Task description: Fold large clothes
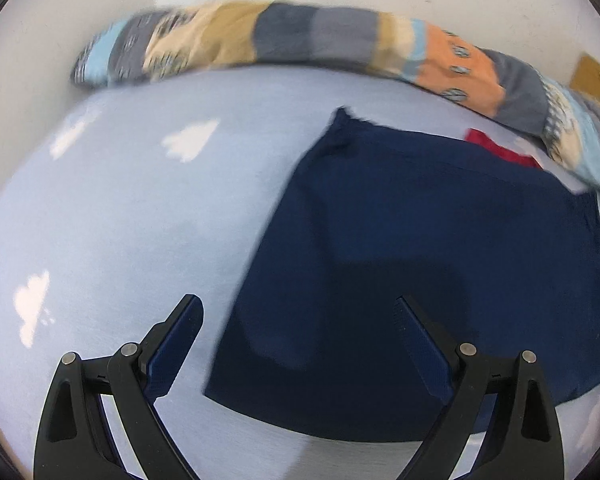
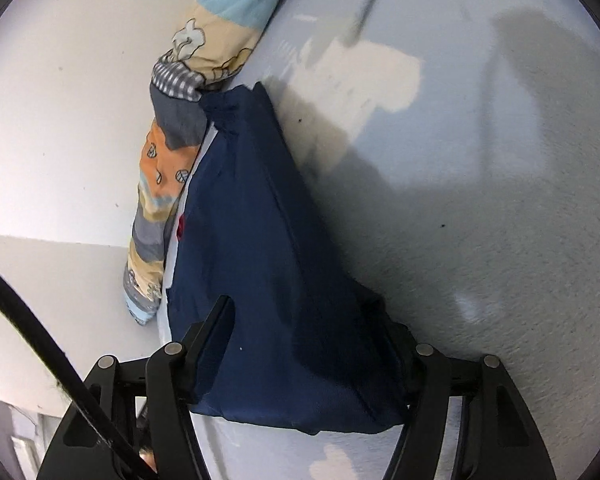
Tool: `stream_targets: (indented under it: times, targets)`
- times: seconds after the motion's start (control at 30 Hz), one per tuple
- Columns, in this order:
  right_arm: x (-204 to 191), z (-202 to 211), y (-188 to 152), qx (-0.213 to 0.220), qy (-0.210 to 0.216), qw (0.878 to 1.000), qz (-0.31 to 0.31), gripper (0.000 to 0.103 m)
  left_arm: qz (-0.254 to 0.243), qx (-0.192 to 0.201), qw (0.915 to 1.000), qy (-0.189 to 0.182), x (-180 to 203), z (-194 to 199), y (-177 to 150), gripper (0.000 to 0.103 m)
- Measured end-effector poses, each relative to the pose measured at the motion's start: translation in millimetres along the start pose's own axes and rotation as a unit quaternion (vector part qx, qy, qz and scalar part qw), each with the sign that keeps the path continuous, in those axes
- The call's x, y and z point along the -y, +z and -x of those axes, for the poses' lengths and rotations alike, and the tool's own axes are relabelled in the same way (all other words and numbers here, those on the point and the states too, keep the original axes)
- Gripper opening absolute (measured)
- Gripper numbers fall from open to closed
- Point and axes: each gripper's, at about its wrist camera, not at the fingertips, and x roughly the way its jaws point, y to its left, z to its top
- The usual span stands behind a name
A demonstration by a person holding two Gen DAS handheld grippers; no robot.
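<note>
My left gripper [image 1: 300,320] hangs over the bed [image 1: 120,220] with its fingers [image 1: 176,344] spread wide and nothing between them; the left one sits above bare sheet just beside the garment [image 1: 420,240], the right one above the garment's near part. The garment, dark blue and folded flat, lies on the bed with its far edge close to the quilt [image 1: 300,36] rolled along the wall [image 1: 60,20], a red cloth [image 1: 500,146] peeking out between them. My right gripper [image 2: 320,344] straddles the garment's near end: the fabric bunches between the parted fingers [image 2: 212,344], touching both, but I cannot tell whether they truly pinch it.
</note>
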Motion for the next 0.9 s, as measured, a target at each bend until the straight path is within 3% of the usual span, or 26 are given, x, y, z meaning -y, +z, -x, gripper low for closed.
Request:
stream_targets:
  times: [0.07,0.13,0.2,0.37,0.4,0.5,0.63,0.73,0.77,0.83,0.87,0.9]
  targets:
    - [-2.9,0.2,-1.7,-0.002,-0.019,1.000,0.003,0.064,0.063,-0.048,0.9930,-0.087,-34.3,-13.6,-2.2,0.096]
    - [-2.8,0.6,-2.6,-0.003,-0.025,1.000,0.002,0.063,0.125,-0.089,0.9736,-0.169,-67.3,-25.1,-7.6,0.096]
    - [-2.2,-0.1,-2.6,-0.006,-0.026,1.000,-0.005,0.064,0.162,-0.095,0.9616,-0.200,-93.4,-27.3,-12.1,0.096]
    - [-5.8,-1.9,-3.5,-0.009,-0.042,0.999,0.008,0.064,0.229,-0.117,0.9219,-0.290,-128.9,-41.1,-27.0,0.096]
    - [-5.6,-1.9,-4.0,-0.009,-0.043,0.999,0.008,0.064,0.231,-0.126,0.9153,-0.305,-129.3,-45.7,-28.7,0.096]
    - [-6.5,-1.7,-5.1,-0.009,-0.046,0.999,0.010,0.064,0.210,-0.139,0.9127,-0.322,-119.7,-48.9,-26.2,0.096]
    - [-7.1,-2.1,-4.9,-0.011,-0.045,0.999,0.008,0.064,0.194,-0.162,0.8951,-0.367,-93.2,-62.9,-16.9,0.096]
    - [-5.2,-2.1,-4.4,-0.012,-0.036,0.999,0.006,0.064,0.186,-0.165,0.8912,-0.380,-74.6,-73.8,-9.4,0.097]
    - [-4.7,-1.9,-5.0,-0.013,-0.033,0.999,0.008,0.064,0.187,-0.162,0.8864,-0.391,-71.6,-75.8,-7.0,0.097]
    - [-4.8,-4.3,-4.9,-0.013,-0.024,1.000,0.014,0.063,0.209,-0.155,0.8675,-0.424,-67.8,-84.6,-2.3,0.097]
    - [-4.1,-5.1,-5.0,-0.008,-0.021,1.000,0.013,0.052,0.222,-0.149,0.8599,-0.435,-68.8,-86.1,-1.8,0.093]
    - [-3.9,-6.8,-5.2,-0.010,-0.014,1.000,0.015,0.028,0.228,-0.145,0.8579,-0.437,-67.5,-87.5,-0.6,0.059]
